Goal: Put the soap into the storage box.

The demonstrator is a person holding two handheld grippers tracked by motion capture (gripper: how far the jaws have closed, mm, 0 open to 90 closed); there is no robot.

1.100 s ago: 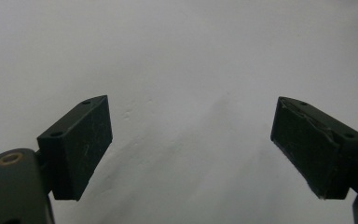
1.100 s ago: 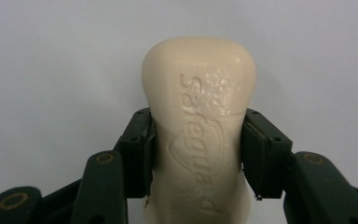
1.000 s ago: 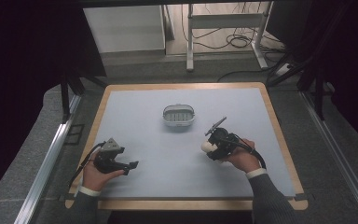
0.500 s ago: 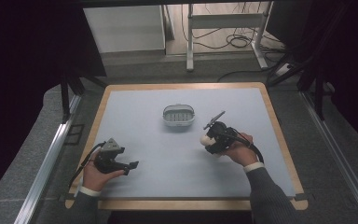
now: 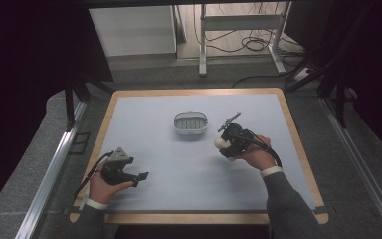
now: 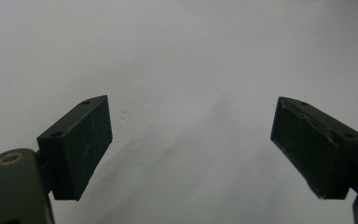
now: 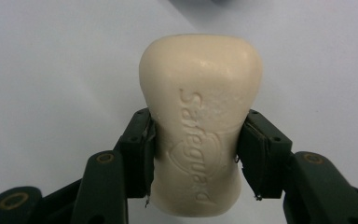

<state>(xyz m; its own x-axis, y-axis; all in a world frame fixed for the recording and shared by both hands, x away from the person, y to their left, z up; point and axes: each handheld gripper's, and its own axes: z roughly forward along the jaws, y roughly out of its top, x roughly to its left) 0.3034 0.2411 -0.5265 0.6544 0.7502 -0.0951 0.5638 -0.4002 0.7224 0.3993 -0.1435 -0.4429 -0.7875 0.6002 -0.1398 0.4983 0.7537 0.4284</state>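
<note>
Jaws of the right gripper (image 7: pixel 196 158) clamp the soap (image 7: pixel 199 116) at its waist; left gripper (image 6: pixel 191 149) jaws gape at seven o'clock on the desk (image 5: pixel 179 164).

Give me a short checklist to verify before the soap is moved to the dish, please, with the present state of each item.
1. Right gripper shut on the soap bar, pads on both sides: ok.
2. Soap sits straight between the jaws: ok.
3. Soap dish upright on the table: ok.
4. Dish holds nothing else: cannot tell.
5. Path from soap to dish free: ok.
6. Left gripper open, away from the dish: ok.
</note>
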